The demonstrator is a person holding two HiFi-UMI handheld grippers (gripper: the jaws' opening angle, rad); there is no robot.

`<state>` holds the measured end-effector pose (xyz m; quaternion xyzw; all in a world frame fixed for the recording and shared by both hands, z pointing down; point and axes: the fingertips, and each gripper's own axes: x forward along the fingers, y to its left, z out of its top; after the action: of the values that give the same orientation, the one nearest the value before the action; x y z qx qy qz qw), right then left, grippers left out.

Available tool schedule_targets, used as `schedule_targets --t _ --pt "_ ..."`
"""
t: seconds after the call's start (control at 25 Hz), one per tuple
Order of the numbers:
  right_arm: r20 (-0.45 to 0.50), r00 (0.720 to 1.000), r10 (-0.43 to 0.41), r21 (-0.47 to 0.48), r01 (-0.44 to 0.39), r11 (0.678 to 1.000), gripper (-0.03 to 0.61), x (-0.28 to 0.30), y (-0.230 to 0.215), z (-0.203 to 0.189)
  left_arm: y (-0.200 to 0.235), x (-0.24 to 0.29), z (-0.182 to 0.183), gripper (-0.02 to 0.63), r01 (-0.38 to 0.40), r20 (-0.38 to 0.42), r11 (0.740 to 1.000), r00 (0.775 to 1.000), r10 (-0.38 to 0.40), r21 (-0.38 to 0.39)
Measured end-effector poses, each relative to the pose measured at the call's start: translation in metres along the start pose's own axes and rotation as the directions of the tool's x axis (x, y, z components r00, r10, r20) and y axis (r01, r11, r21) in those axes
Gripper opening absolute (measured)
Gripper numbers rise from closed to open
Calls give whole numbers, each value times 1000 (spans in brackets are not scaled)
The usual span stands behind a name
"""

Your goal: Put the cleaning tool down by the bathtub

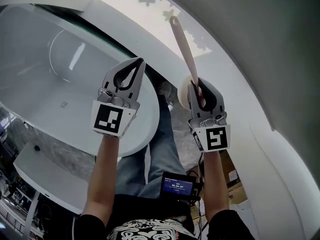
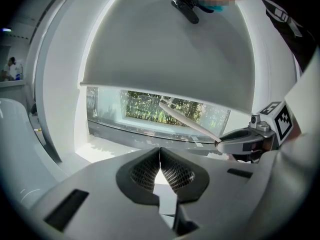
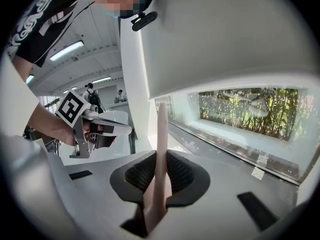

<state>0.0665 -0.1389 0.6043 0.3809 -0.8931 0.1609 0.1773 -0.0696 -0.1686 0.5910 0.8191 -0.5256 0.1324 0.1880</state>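
At the far left of the head view lay the bathtub (image 1: 42, 91), a white oval basin whose near rim curved below the left gripper (image 1: 136, 68). Its inside showed bare white walls and one small dark mark on the bottom; whether that was a drain could not be told. The left gripper hung over the tub's right part, tips pointing away from the person. In its own view the left gripper (image 2: 160, 156) had its meshed pads pressed together with nothing between them.

Right of it, and apart from it, the right gripper (image 1: 204, 86) was clenched on the tool (image 1: 186, 51) – a long pink handle that ran up and left from the jaws toward the lit ledge. A pale round head showed at the jaws' near side, just right of the tub's rim and not touching it. The tool was held up in the air, outside the tub, over the person's jeans (image 1: 162, 149).

In the right gripper view the right gripper (image 3: 161, 160) pinched the tool (image 3: 162, 126) between both pads. The handle stood upright past the fingertips and widened toward the camera. The left gripper (image 3: 102, 128) showed to its left, held in a hand (image 3: 67, 131).

Farther right a long window (image 3: 250, 109) with green leaves behind it ran along the wall – the left gripper view showed the tool (image 2: 186, 120) slanting across that window (image 2: 150, 109) from the right gripper (image 2: 245, 143).
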Motion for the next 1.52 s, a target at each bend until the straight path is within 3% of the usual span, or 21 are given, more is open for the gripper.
schedule_targets --t 0.84,1.16,1.52 --pt "-116 993 -16 4 16 1000 78 32 -33 -76 -9 41 -57 17 61 -152 998 987 -58 20" --pt "-159 987 -10 -20 6 1000 78 41 -45 -96 -3 53 -84 17 37 -220 999 975 -33 14" --pt "-227 974 4 -78 -22 997 78 56 -48 -117 4 59 -96 17 36 -242 999 970 -33 7"
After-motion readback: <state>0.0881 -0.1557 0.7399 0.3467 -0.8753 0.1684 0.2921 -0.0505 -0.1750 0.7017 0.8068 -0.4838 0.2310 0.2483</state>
